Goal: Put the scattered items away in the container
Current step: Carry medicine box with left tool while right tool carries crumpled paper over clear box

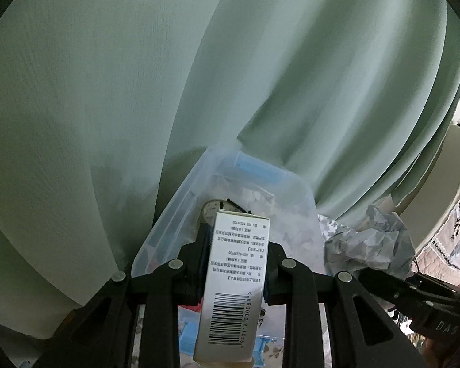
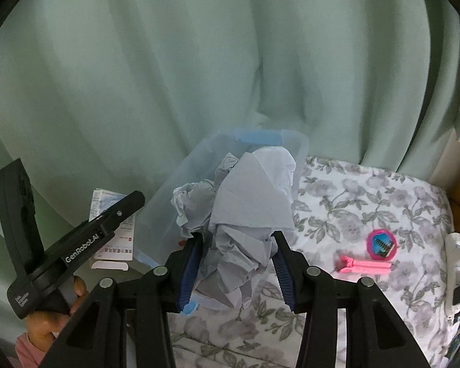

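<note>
My left gripper (image 1: 234,239) is shut on a white carton with a barcode (image 1: 230,285) and holds it upright above the clear plastic bin with blue handles (image 1: 181,202). A round clock-like item (image 1: 210,210) lies in the bin. My right gripper (image 2: 237,239) is shut on a crumpled pale blue paper (image 2: 245,214) and holds it at the bin's (image 2: 159,202) right side. The paper also shows in the left wrist view (image 1: 371,245). The left gripper's body (image 2: 86,239) and the carton (image 2: 119,239) show at left in the right wrist view.
A pink round compact with a comb (image 2: 382,243) and a pink clip (image 2: 365,267) lie on the floral cloth (image 2: 352,202) to the right. A pale green curtain (image 2: 199,61) hangs close behind the bin. White items (image 2: 455,263) stand at the far right edge.
</note>
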Action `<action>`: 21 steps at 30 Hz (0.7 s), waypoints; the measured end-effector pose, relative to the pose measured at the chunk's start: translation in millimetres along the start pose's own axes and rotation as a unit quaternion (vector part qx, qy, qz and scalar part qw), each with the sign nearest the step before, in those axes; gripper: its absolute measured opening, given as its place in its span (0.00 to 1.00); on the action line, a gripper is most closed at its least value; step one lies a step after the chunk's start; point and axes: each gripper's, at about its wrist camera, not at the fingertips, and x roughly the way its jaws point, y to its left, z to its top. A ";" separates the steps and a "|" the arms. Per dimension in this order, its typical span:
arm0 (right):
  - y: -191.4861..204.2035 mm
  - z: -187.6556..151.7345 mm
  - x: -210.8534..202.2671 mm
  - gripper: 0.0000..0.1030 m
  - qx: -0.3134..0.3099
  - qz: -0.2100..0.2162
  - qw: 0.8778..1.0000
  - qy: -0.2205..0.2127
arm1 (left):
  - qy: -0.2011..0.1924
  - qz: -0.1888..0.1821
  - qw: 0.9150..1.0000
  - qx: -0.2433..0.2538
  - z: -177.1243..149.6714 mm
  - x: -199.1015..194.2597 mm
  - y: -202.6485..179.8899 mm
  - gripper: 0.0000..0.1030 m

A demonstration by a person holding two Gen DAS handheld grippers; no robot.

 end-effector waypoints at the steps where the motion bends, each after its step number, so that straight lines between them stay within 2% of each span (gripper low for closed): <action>1: 1.1 -0.4 3.2 0.48 -0.001 0.001 1.000 0.004 | 0.002 0.000 1.000 0.000 -0.6 1.7 1.0 0.27; 21: 7.8 -4.3 52.2 0.48 -0.003 0.015 0.998 0.059 | 0.043 0.001 0.999 -0.007 -7.4 37.3 9.7 0.27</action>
